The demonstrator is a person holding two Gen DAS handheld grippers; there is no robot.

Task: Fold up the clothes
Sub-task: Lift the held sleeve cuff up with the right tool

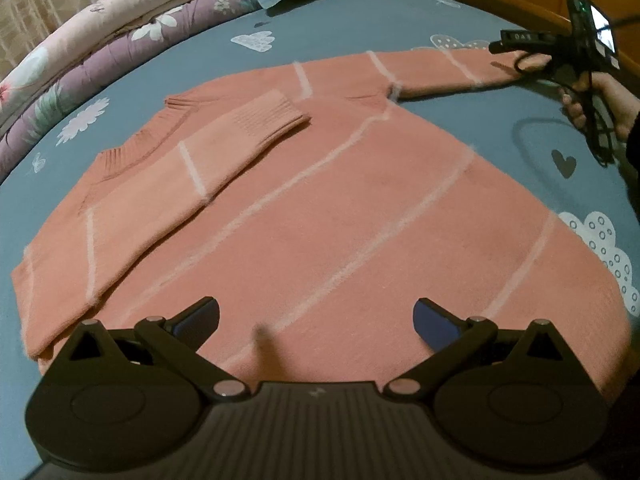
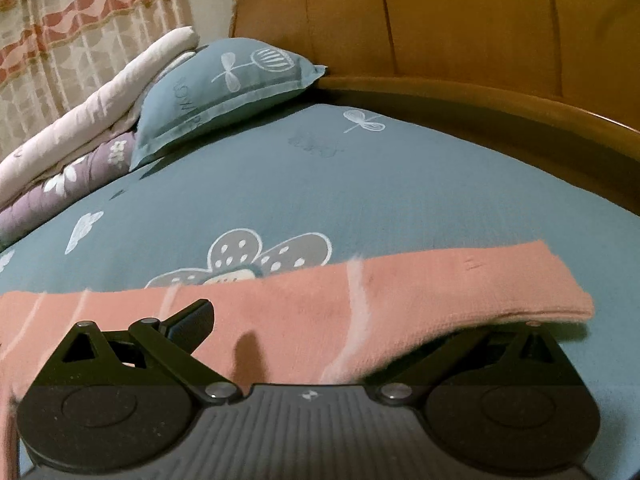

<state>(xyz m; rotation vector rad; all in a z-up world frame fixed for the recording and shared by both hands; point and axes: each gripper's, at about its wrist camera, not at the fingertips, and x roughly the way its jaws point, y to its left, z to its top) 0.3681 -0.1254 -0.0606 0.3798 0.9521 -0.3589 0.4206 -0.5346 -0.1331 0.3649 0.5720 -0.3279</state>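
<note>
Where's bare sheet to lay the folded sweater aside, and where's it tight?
Bare blue sheet lies between the outstretched sleeve, the pillow and the wooden bed frame. A smaller patch sits beside the hem near the heart print. It is crowded along the stacked quilts, close to the sweater collar.

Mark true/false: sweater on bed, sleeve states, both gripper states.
1. The pink sweater lies spread flat on the blue bedsheet. True.
2. Both sleeves are folded across the body. False: only one sleeve is folded in; the other sleeve stretches out sideways.
3. The left gripper is shut on the hem. False: it is open over the sweater, holding nothing.
4. The right gripper is at the outstretched sleeve. True.
5. A pillow sits near the wooden headboard. True.
</note>
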